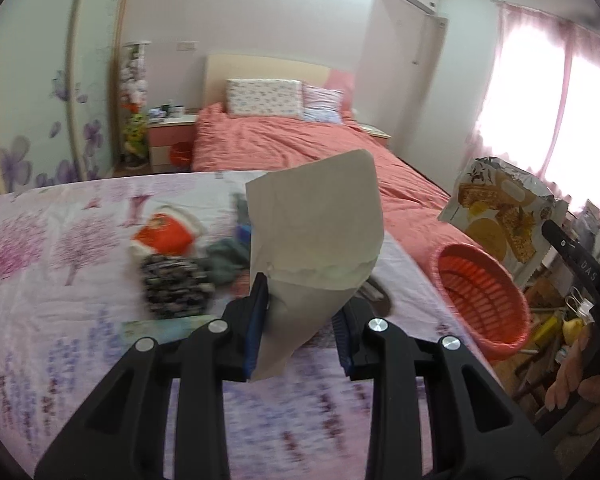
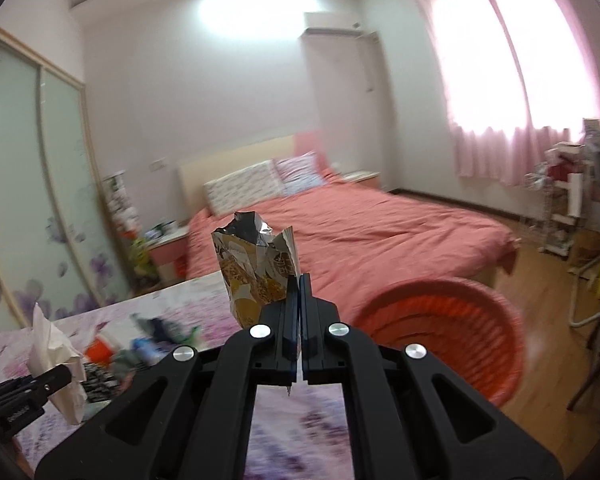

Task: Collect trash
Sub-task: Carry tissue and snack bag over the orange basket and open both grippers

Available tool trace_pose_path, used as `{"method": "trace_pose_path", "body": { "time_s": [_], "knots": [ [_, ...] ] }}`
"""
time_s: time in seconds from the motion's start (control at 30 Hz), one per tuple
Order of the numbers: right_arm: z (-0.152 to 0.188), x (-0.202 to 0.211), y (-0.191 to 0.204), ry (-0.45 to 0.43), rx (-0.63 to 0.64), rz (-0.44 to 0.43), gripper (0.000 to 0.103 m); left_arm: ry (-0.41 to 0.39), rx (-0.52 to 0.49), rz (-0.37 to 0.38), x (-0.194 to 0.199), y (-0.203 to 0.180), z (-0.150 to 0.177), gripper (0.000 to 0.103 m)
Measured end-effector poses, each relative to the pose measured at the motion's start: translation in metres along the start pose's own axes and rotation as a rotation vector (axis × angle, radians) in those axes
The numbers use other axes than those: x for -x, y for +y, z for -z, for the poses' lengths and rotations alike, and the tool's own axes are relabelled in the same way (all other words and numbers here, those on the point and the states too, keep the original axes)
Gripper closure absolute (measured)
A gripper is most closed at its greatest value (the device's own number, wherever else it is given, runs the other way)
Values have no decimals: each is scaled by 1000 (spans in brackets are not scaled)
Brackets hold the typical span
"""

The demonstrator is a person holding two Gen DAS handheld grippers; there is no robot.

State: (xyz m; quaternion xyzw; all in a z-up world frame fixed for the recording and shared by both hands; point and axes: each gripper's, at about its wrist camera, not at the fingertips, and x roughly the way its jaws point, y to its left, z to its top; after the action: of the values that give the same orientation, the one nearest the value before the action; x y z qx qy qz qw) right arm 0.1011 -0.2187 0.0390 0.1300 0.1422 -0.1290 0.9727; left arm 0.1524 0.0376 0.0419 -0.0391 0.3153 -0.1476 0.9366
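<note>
My left gripper (image 1: 302, 300) is shut on a white tissue (image 1: 316, 236) and holds it above the table; the tissue also shows in the right wrist view (image 2: 56, 356). My right gripper (image 2: 300, 280) is shut on an opened foil snack bag (image 2: 256, 272), held up beside the orange basket (image 2: 440, 336). In the left wrist view the snack bag (image 1: 496, 216) hangs just above and behind the basket (image 1: 480, 300), which stands past the table's right edge. More litter lies on the table: a red-and-white wrapper (image 1: 164, 232) and a dark patterned packet (image 1: 172, 284).
The table has a floral purple cloth (image 1: 60, 320). Behind it is a bed with a pink cover (image 1: 300, 144), a nightstand (image 1: 172, 136) and a sliding wardrobe at left. Cluttered shelves (image 2: 568, 200) stand at right by the pink curtains.
</note>
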Motion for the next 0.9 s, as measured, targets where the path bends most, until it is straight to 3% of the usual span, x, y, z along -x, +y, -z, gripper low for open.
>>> {"method": "trace_pose_path", "body": {
  "time_s": [0.23,0.57,0.9],
  "knots": [
    [1,4,-52,-71,-48,149,102,22,-77,142,-28,-75,-5,72],
    [17,-22,-103,-54,-128,249,102,77,-183,325,-93,-179,-12,72],
    [22,-43,-143,-15,-193,276,102,188,-218,394,-170,-238,-4,69]
  ]
}}
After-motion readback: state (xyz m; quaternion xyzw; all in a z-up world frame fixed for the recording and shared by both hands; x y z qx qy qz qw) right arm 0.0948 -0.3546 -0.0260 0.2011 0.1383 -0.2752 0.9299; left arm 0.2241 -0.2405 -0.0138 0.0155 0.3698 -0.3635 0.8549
